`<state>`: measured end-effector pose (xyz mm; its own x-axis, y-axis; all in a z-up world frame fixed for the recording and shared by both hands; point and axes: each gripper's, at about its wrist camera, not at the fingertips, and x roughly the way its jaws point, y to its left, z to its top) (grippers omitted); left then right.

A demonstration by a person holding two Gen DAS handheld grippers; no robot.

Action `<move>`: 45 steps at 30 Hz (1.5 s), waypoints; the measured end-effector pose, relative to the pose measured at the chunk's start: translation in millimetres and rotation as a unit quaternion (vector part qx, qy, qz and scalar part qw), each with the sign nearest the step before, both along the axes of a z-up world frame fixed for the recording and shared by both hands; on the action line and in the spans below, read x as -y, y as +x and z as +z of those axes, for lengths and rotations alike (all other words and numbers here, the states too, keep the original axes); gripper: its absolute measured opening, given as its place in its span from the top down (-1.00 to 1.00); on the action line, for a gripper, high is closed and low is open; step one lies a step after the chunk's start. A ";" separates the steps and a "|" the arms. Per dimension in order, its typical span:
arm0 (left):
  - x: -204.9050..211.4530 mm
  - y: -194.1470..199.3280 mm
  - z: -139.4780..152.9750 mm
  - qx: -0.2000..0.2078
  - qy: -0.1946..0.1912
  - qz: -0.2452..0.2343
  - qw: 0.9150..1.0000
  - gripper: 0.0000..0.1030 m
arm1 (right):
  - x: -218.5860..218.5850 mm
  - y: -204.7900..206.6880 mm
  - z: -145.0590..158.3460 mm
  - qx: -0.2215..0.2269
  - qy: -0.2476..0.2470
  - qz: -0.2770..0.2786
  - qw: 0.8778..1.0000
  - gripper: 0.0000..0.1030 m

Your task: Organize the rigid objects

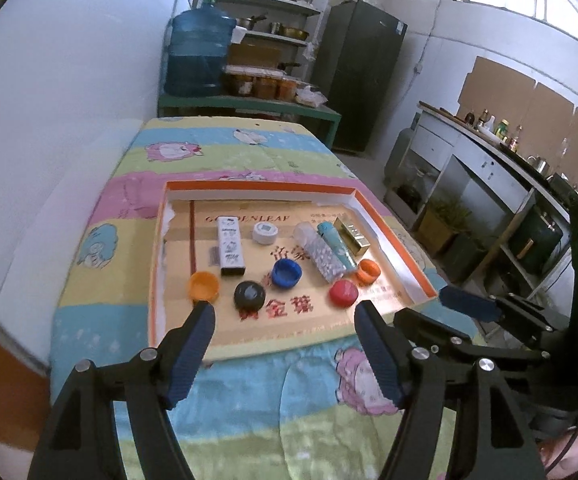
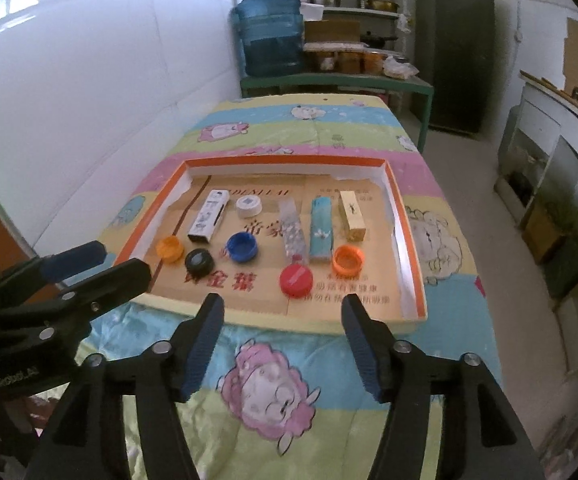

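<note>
A: Where do your claws stand?

B: Your left claw (image 1: 285,312) hangs wide apart with nothing between its blue ribbed pads (image 1: 193,354), above the near edge of the shallow orange-rimmed cardboard tray (image 2: 145,208). Your right claw (image 2: 283,304) is also spread and empty, just to its right.

A: And the tray, left to right?

B: It lies on the desk under a pastel cartoon-print quilt (image 2: 289,380). In the near row you have a small orange plastic cap (image 2: 170,249), a black round cap (image 2: 199,262), a blue plastic cap (image 2: 241,247), a red plastic cap (image 2: 296,280) and a larger orange plastic cap (image 2: 348,259). Behind them lie a white printed rectangular box (image 2: 208,218), a white round lidded jar (image 2: 249,205), a clear patterned tube (image 2: 293,232), a teal flowered rectangular box (image 2: 321,230) and a gold rectangular box (image 2: 352,214).

A: Are they touching?

B: The tube, teal box and gold box lie close side by side, lengthwise. The caps sit apart from one another.
</note>
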<state>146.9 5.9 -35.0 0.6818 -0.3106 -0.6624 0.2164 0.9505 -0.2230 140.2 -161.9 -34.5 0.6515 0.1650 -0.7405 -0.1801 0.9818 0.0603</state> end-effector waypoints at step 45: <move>-15.3 -159.1 33.1 0.095 0.093 0.175 0.976 -0.33 | -22.8 -141.6 25.4 0.112 -0.047 -0.064 0.991 -0.33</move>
<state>-12.2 21.1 -1.9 0.8401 0.0768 -0.5370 -0.1076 0.9938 -0.0263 -1.4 -139.1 -9.1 0.8127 0.0081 -0.5826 -0.0530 0.9968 -0.0600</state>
